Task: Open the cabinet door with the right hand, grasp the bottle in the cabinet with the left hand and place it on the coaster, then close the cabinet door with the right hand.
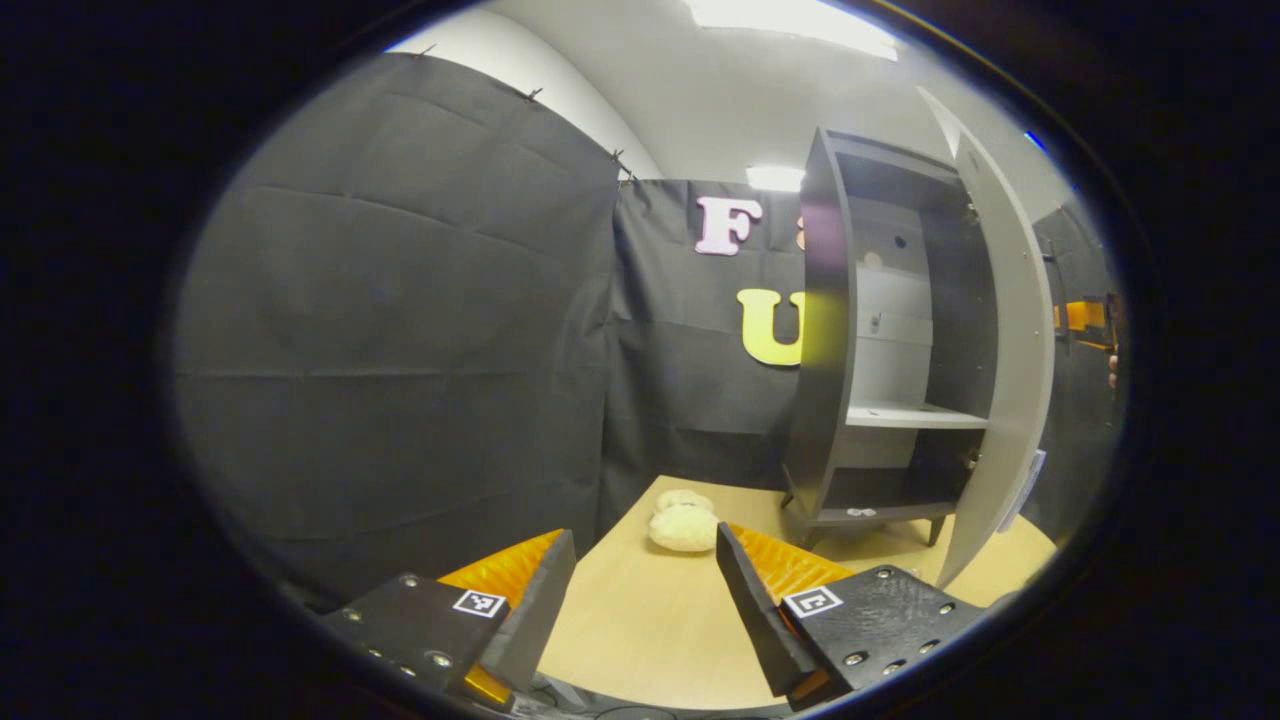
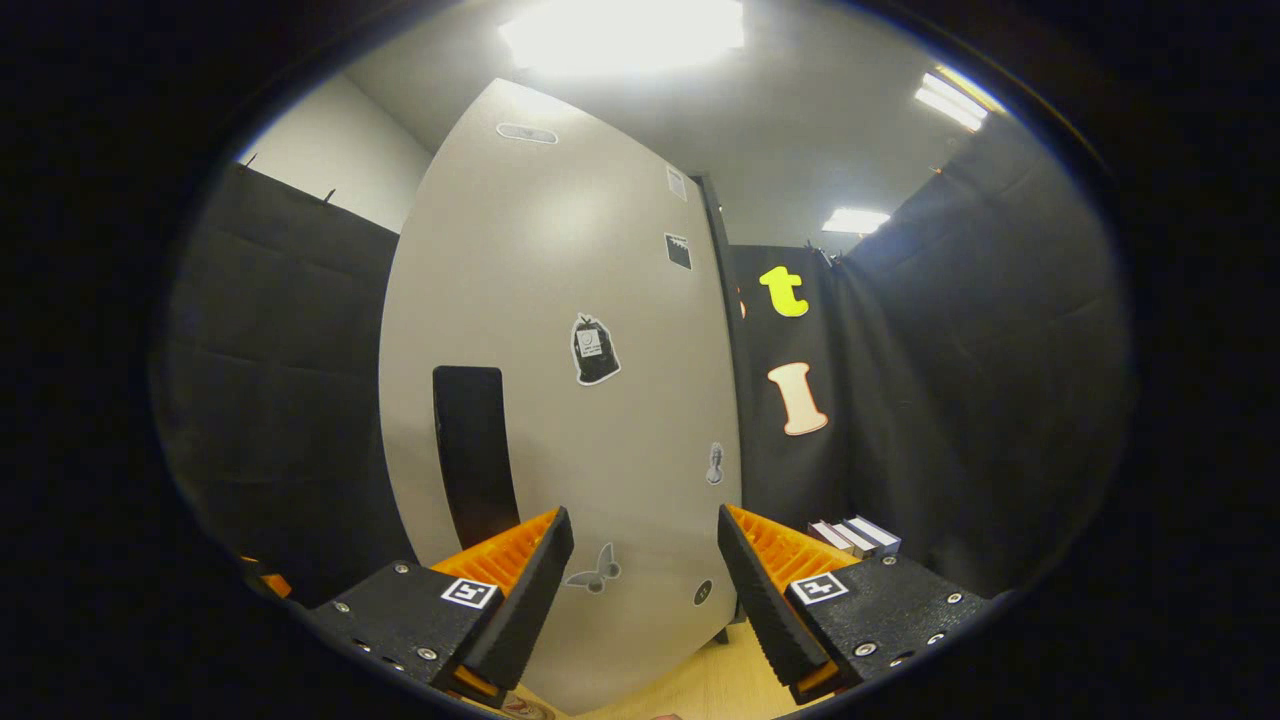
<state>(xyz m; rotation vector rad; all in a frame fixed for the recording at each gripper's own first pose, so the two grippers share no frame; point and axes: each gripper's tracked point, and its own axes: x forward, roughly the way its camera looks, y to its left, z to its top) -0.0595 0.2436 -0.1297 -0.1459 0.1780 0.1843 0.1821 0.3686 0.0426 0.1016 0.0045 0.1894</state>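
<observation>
Facing the open door [image 2: 560, 400], the right tool [image 2: 645, 590], jaws apart and empty, stands just before it, while the left tool [image 1: 645, 600], likewise apart, points toward the cabinet [image 1: 880, 350]; no bottle is discernible.

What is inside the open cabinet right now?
Inside the cabinet a bare shelf and a small pale item on the bottom board show; no bottle. The door hides the right edge.

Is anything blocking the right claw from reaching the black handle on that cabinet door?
Nothing visible does. The right claw is open and faces the outer side of the cabinet door. The black handle sits just left of its line, and no object shows between them.
</observation>
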